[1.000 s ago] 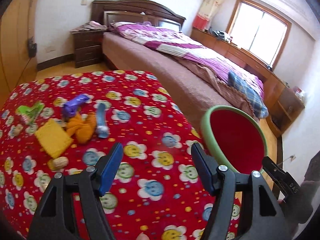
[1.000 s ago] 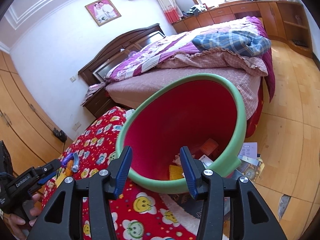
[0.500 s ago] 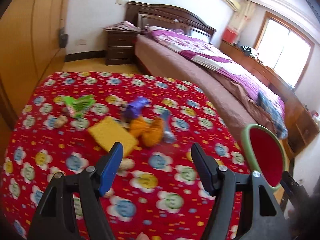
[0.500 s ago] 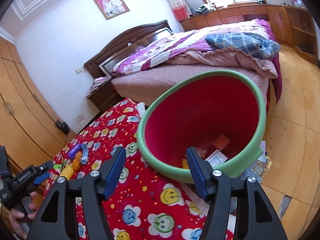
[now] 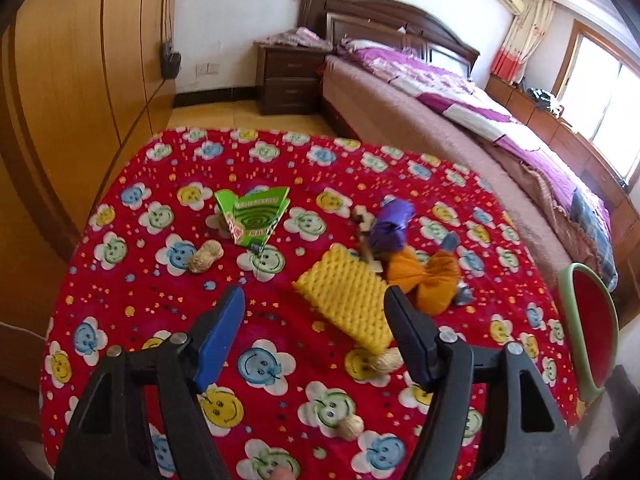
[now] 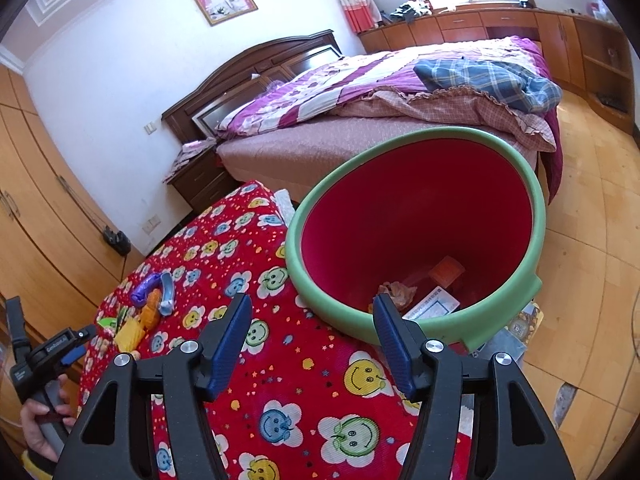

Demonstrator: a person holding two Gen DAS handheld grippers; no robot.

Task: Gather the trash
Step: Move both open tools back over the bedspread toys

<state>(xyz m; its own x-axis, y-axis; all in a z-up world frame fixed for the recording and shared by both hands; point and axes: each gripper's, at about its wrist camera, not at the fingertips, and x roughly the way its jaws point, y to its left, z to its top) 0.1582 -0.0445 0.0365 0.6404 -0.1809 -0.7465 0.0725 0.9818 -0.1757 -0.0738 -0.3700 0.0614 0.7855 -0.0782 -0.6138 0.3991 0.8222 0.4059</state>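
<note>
Several scraps lay on the cloth left of the bin. The left gripper, spread and empty, hung over the sponge, apparently lining up a grab. The right gripper, spread with nothing between its jaws, faced the bin, likely after a drop.

Left gripper: angled downward, jaws apart, nothing between its pads. Right gripper: angled downward, jaws had just been opening, nothing between them. Person's hand: at 8 o'clock in right wrist view, wrapped around the left gripper's handle.
</note>
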